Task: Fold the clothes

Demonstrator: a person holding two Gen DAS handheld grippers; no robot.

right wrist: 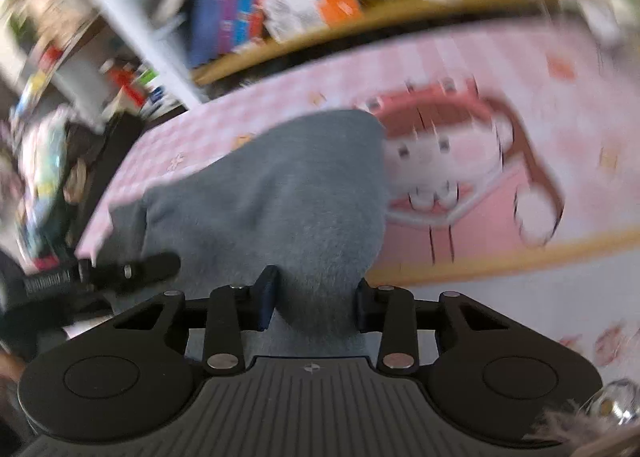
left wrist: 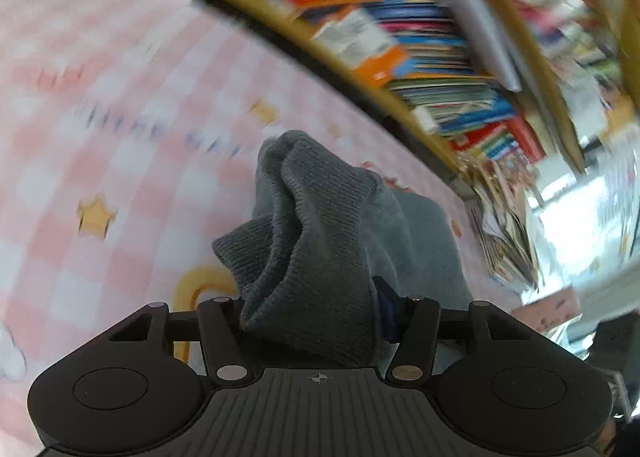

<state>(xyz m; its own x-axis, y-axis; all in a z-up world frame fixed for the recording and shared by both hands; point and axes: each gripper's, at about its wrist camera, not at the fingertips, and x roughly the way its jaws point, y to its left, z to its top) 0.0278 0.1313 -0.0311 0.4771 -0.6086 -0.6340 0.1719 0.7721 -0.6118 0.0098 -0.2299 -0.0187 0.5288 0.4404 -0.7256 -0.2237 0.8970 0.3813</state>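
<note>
Left gripper (left wrist: 316,309) clenched on a bunched ribbed cuff or hem of the grey knit garment (left wrist: 316,225), cloth piled up between the jaws and hanging forward over the pink checked bedcover (left wrist: 100,129). Bookshelf (left wrist: 400,37) behind, all blurred. Right wrist view: right gripper (right wrist: 316,297) has the same grey garment (right wrist: 280,193) running between its fingers, cloth fills the gap and looks pinched, so grasping the fabric, though blur makes contact at the pads hard to confirm. Other gripper's black finger (right wrist: 132,269) visible at left edge of that view, near the cloth. Garment spans between both grippers, appears lifted off the cover with the cartoon print (right wrist: 448,161). Handling guess: soft, light, floppy fleece-like knit, no stiffness, sags and bunches wherever unsupported, not slippery. Best holds are the thicker ribbed edges or corners, gripped apart to keep it taut for a fold
</note>
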